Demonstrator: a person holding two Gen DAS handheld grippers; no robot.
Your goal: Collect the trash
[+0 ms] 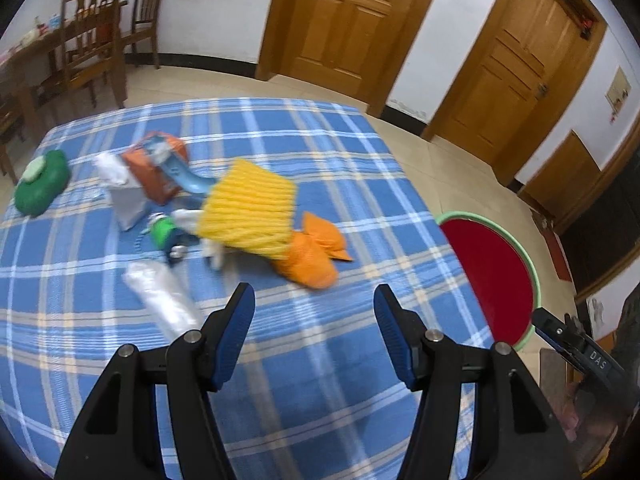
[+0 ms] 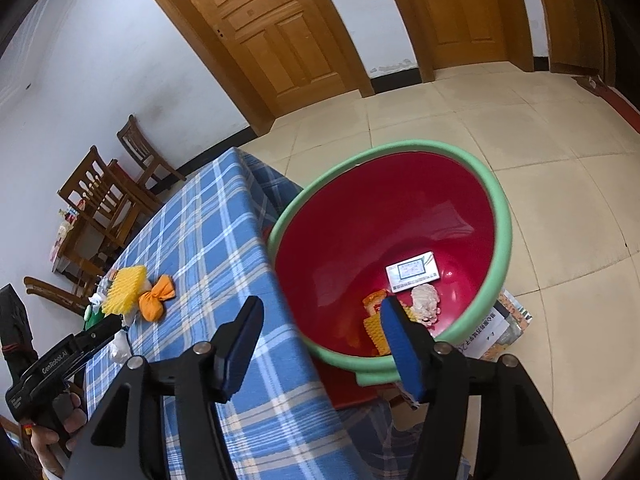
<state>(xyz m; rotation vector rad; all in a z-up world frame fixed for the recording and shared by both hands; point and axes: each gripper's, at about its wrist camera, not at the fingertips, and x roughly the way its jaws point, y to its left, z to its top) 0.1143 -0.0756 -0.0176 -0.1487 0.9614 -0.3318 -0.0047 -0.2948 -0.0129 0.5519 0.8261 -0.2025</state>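
Left gripper (image 1: pixel 314 300): fingers apart, nothing between them, held over the blue plaid tabletop (image 1: pixel 320 360). Just beyond lie a clear plastic wrapper (image 1: pixel 164 300), an orange pouch (image 1: pixel 312 256) and a yellow ribbed piece (image 1: pixel 248 212), the last two touching. Right gripper (image 2: pixel 322 316): fingers apart, empty, above the red basin (image 2: pixel 494 200) beside the tabletop. A white card (image 2: pixel 412 272) lies in the basin.

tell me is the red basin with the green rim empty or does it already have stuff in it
Not empty. The red basin holds a white card, a crumpled wad and yellow-orange scraps.
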